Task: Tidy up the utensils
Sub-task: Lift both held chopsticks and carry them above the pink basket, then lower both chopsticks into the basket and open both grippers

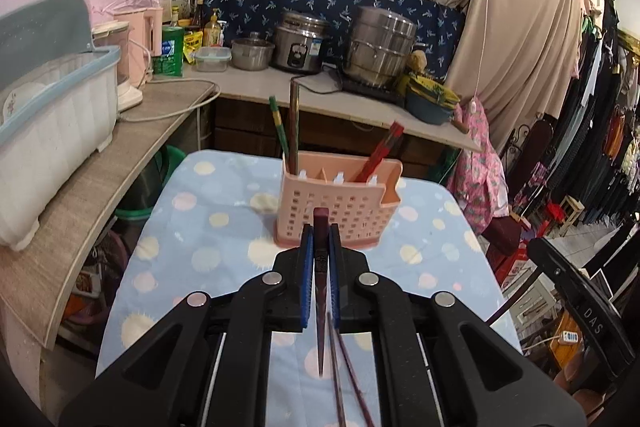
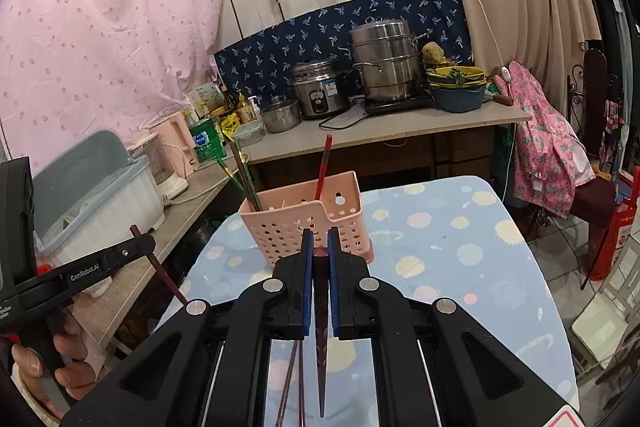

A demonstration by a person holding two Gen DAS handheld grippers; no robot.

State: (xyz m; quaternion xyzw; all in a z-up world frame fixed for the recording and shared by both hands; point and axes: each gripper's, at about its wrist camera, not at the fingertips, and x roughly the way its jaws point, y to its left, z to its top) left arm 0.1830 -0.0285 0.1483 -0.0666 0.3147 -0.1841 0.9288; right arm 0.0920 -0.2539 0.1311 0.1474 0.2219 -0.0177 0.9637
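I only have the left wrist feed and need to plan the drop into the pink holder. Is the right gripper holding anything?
Observer: Yes. The right gripper is shut on a dark red chopstick, held upright between its blue pads.
Operator: Where is my own gripper relative to the holder?
Observer: In the right wrist view the left gripper sits left of the pink holder, over the wooden counter's edge, with its chopstick crossing the fingers.
Operator: Anything left on the table?
Observer: Two more thin chopsticks lie on the dotted cloth below the right gripper.
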